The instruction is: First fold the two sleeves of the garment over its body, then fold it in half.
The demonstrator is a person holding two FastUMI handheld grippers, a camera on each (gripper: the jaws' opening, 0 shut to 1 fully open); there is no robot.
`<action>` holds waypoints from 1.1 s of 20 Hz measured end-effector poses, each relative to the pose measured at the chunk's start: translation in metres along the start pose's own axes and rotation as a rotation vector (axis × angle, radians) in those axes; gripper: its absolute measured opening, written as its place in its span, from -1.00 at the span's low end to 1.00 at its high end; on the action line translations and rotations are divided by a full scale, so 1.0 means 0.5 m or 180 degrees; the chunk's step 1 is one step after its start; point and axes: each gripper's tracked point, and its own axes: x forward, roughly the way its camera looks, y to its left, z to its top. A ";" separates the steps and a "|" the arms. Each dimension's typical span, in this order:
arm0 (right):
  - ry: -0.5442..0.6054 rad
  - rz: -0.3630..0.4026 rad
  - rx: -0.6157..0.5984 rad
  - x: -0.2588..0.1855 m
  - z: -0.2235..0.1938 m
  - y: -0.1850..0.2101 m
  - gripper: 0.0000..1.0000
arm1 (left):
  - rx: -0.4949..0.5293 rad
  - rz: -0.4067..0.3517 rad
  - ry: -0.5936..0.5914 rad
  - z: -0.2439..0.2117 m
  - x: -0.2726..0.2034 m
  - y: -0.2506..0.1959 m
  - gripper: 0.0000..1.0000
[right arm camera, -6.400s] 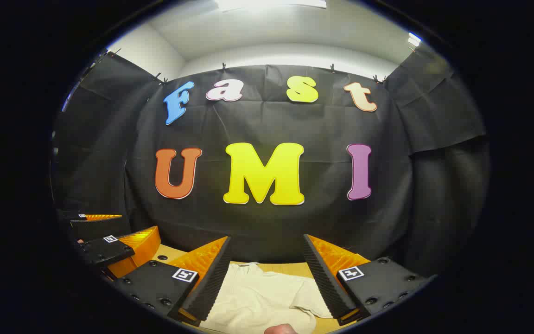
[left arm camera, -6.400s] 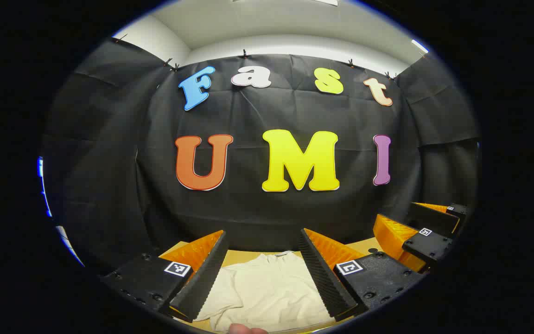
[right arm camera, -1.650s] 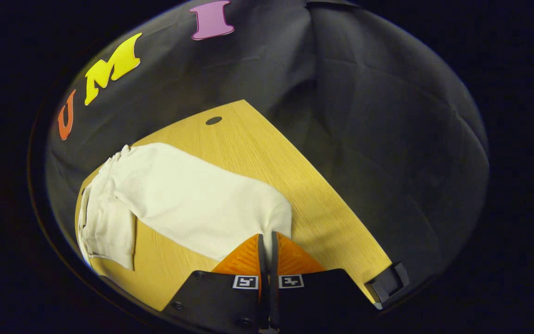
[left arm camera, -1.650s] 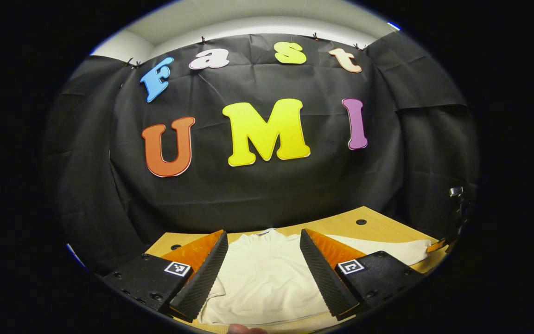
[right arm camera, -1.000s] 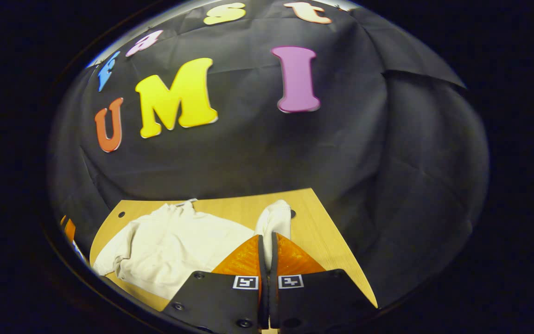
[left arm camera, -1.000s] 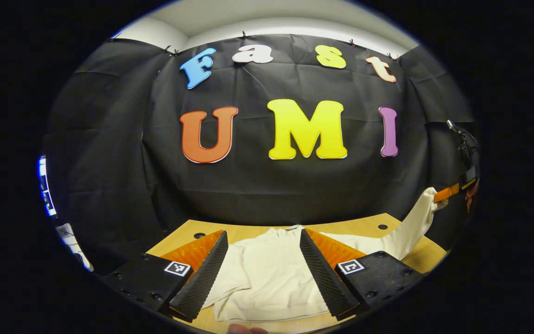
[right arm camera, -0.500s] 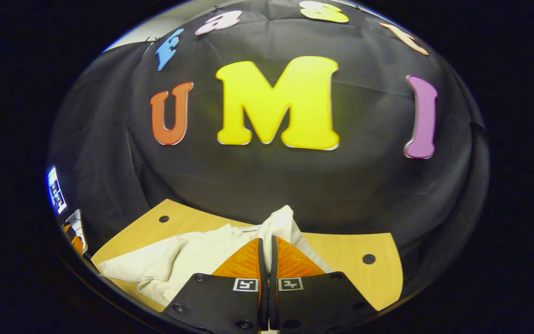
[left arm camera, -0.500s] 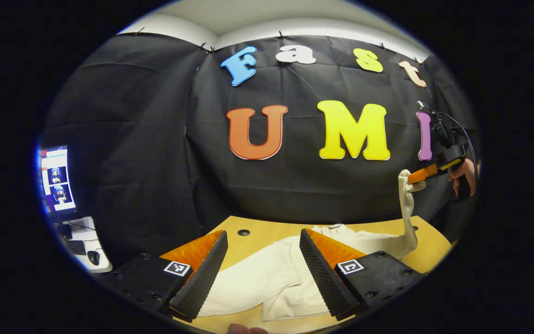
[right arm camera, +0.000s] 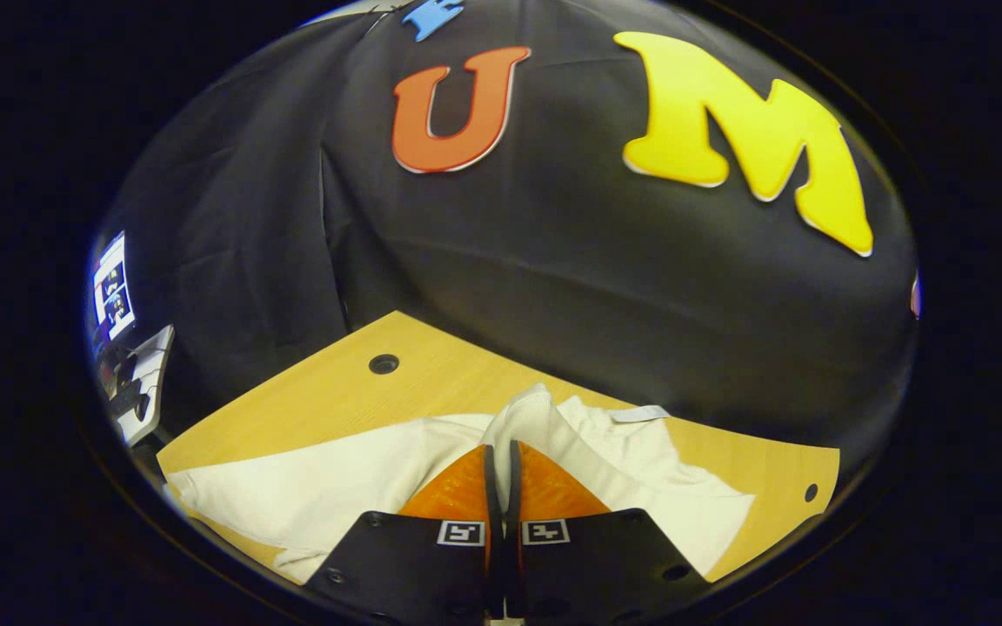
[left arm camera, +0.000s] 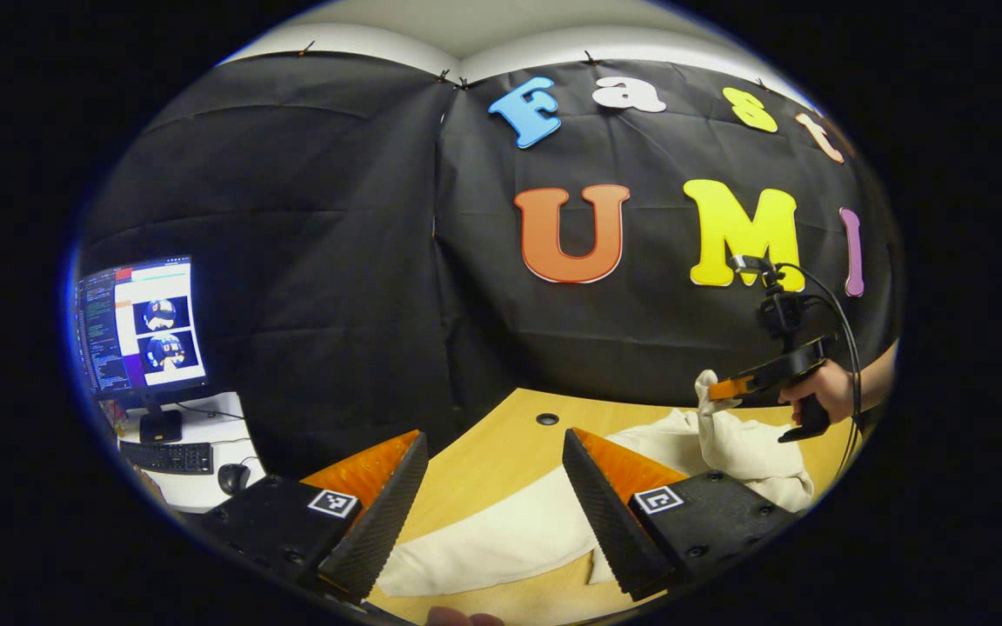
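Since half a second ago my right claw (right arm camera: pixel 501 461) has come down and carried the sleeve (right arm camera: pixel 523 413) across over the garment (right arm camera: pixel 327 491); it stays clenched on the cuff, both fingers pressing the cloth. In the left gripper view I see that claw (left arm camera: pixel 727 387) far off, held by a hand (left arm camera: pixel 814 400), with the sleeve bunched just beneath it over the body. My left claw (left arm camera: pixel 495 496) hangs released, jaws wide apart, above the worktop (left arm camera: pixel 484 452), with the other sleeve (left arm camera: pixel 484 543) lying flat between and below its fingers. The garment lies on the worktop, its collar toward the wall. Off to the left, a monitor (left arm camera: pixel 136 326), keyboard (left arm camera: pixel 157 456) and mouse (left arm camera: pixel 231 476) sit on a side desk.
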 end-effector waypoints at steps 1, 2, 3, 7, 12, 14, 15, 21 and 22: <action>0.0062 -0.0004 -0.0013 0.028 -0.017 0.025 -0.99 | -0.0002 0.0038 0.0018 -0.005 0.001 0.014 0.98; 0.0100 -0.0013 -0.0014 0.054 -0.028 0.044 -0.98 | -0.0004 0.0070 0.0035 -0.012 0.001 0.024 0.98; 0.0138 -0.0048 -0.0007 0.081 -0.041 0.060 -0.98 | -0.0001 0.0095 0.0049 -0.017 0.003 0.036 0.98; 0.0271 -0.0194 0.0079 0.134 -0.098 0.079 -0.97 | 0.0029 0.0111 0.0086 -0.029 0.001 0.059 0.97; 0.0174 0.0005 0.0336 0.146 -0.097 0.125 -0.66 | 0.0066 0.0053 0.0136 -0.045 0.004 0.069 0.98; 0.0084 0.0038 0.0295 0.128 -0.079 0.133 -0.46 | 0.0047 0.0044 0.0140 -0.050 0.005 0.070 0.98; 0.0051 0.0062 0.0270 0.118 -0.073 0.141 -0.36 | 0.0041 0.0037 0.0131 -0.052 0.008 0.073 0.98; -0.0274 0.0149 0.0300 0.007 -0.014 0.157 0.23 | 0.0089 -0.0026 0.0087 -0.060 0.003 0.081 0.98; -0.0347 0.0161 0.0292 -0.021 -0.003 0.156 0.26 | 0.0092 -0.0028 0.0076 -0.062 0.000 0.086 0.98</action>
